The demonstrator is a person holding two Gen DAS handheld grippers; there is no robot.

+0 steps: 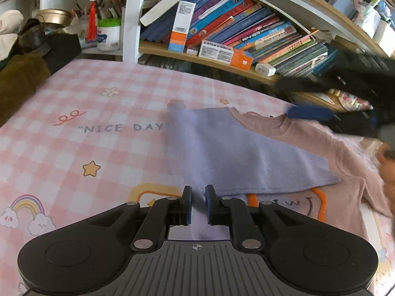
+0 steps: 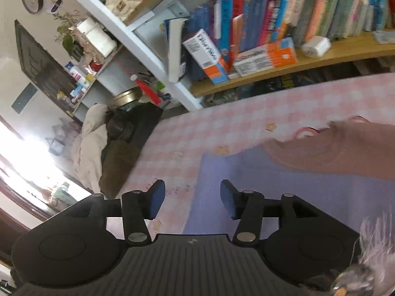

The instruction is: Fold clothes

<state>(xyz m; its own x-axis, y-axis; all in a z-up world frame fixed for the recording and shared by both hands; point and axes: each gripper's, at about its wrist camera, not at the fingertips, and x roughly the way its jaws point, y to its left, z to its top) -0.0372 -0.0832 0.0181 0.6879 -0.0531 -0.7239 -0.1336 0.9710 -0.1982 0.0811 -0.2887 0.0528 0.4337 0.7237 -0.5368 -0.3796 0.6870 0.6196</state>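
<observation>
Both claws differ: left claw (image 1: 198, 203) pinches lavender cloth (image 1: 237, 153), right claw (image 2: 192, 198) wide.

My left black hand-held gripper with blue finger pads (image 1: 198, 203) has its jaws drawn close, a narrow gap between them, pinching a fold of lavender fleece cloth (image 1: 237, 153). My right black hand-held gripper with blue pads (image 2: 192, 198) hangs with its jaws spread wide and nothing between them. In the left wrist view it appears blurred at far right (image 1: 311, 113).
</observation>
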